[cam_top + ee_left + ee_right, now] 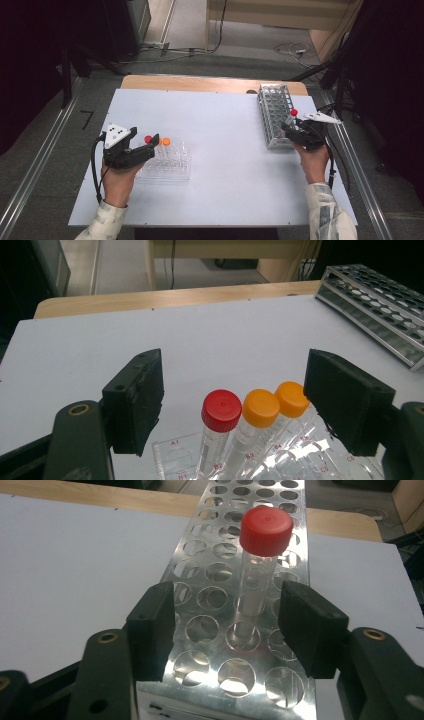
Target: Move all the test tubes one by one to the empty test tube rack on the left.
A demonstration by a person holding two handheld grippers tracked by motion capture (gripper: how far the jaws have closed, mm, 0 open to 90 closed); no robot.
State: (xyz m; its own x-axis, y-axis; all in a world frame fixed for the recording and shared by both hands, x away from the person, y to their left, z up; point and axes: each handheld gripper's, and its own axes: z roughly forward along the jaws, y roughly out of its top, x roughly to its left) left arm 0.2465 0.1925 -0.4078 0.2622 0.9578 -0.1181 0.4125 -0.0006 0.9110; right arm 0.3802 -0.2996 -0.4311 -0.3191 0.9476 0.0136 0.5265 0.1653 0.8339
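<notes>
Left gripper (150,143) sits at the near left of the table (220,150), over the clear plastic rack (172,162). In the left gripper view my jaws stand wide apart, touching nothing. Between them and a little beyond I see three capped tubes standing in that clear rack: a red-capped tube (220,412) at the left, then an orange-capped tube (260,410), then a second orange-capped tube (291,399) just beside the right-hand pad. The tubes lean slightly and their caps sit close together, the two orange ones touching.

Over on the right, my right gripper (289,126) is at the near end of the metal tube rack (275,112), which lies along the table's right side. In the right gripper view another red-capped tube (260,565) stands upright in one of the rack's holes, its foot down through the plate. My jaws flank it, one pad on each side, with clear gaps between the pads and the tube; nothing is pinched. The rest of the holes in sight are vacant.

In the high view that tube's red cap (294,112) shows just above the right gripper.
</notes>
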